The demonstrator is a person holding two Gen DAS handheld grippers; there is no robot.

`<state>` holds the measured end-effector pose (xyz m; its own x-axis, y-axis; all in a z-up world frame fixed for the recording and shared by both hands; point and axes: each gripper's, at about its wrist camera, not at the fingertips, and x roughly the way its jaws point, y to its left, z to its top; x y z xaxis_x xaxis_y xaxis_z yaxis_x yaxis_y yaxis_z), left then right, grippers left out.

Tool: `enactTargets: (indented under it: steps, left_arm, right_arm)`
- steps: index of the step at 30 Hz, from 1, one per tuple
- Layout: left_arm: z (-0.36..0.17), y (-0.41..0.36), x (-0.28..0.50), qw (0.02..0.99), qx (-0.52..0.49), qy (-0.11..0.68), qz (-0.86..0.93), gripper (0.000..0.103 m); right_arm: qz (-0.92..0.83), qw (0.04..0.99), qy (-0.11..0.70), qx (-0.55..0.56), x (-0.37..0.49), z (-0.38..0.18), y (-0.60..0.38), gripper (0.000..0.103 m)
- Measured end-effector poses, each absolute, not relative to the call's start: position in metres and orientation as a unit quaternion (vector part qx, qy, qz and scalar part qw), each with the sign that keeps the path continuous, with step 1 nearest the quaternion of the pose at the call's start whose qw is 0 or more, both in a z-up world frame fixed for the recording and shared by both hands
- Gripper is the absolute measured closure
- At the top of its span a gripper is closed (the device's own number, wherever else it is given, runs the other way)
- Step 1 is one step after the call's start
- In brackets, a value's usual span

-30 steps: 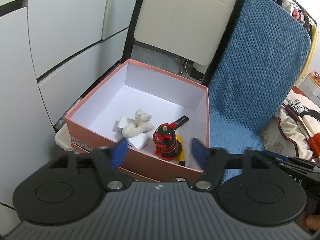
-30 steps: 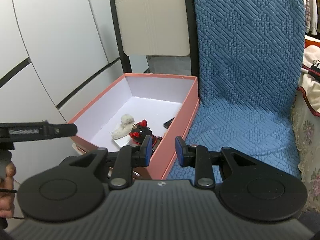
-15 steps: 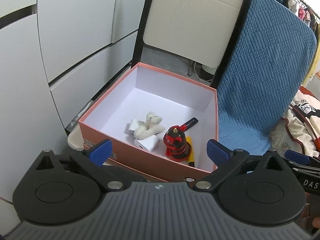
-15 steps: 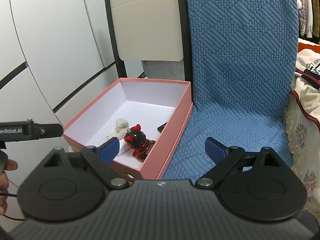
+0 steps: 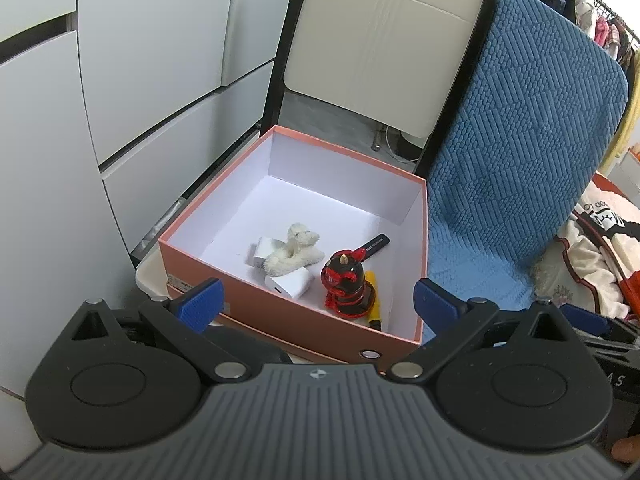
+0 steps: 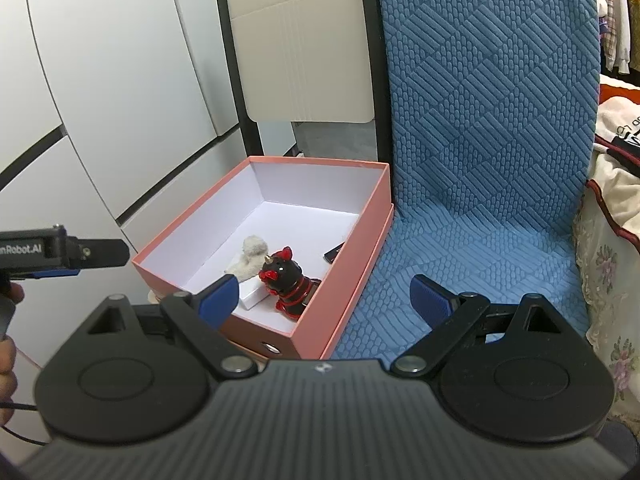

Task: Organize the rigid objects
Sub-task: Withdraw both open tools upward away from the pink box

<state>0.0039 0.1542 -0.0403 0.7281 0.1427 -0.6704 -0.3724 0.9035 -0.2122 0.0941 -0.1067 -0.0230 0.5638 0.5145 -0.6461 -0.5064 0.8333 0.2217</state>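
An open pink box (image 5: 280, 312) (image 6: 340, 280) with a white inside stands on a chair seat. In it lie a red and black figurine (image 5: 346, 284) (image 6: 290, 282), a white plush toy (image 5: 294, 252) (image 6: 250, 256), two white chargers (image 5: 288, 284), a yellow marker (image 5: 373, 298) and a black stick (image 5: 376, 243). My left gripper (image 5: 318, 304) is open and empty, held back from the box's near wall. My right gripper (image 6: 326, 300) is open and empty, near the box's right front corner.
A blue quilted cover (image 6: 480, 160) drapes the chair to the right of the box. A beige chair back (image 5: 384, 52) stands behind the box. White cabinet doors (image 5: 120, 80) are at the left. Bedding and clothes (image 5: 592, 248) lie at the right.
Both grippers opened wide, the right from nearly shut, the left from part open. Both drew back and up a little from the box.
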Motion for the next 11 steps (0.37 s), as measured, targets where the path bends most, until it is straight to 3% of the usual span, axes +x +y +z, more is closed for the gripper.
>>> enactTargets:
  steps: [11]
  left_arm:
    - [-0.0354, 0.1518, -0.0043, 0.917, -0.161, 0.338, 0.138, 0.001]
  right_arm:
    - [0.3, 0.882, 0.363, 0.011, 0.0885, -0.0186, -0.1073, 0.009]
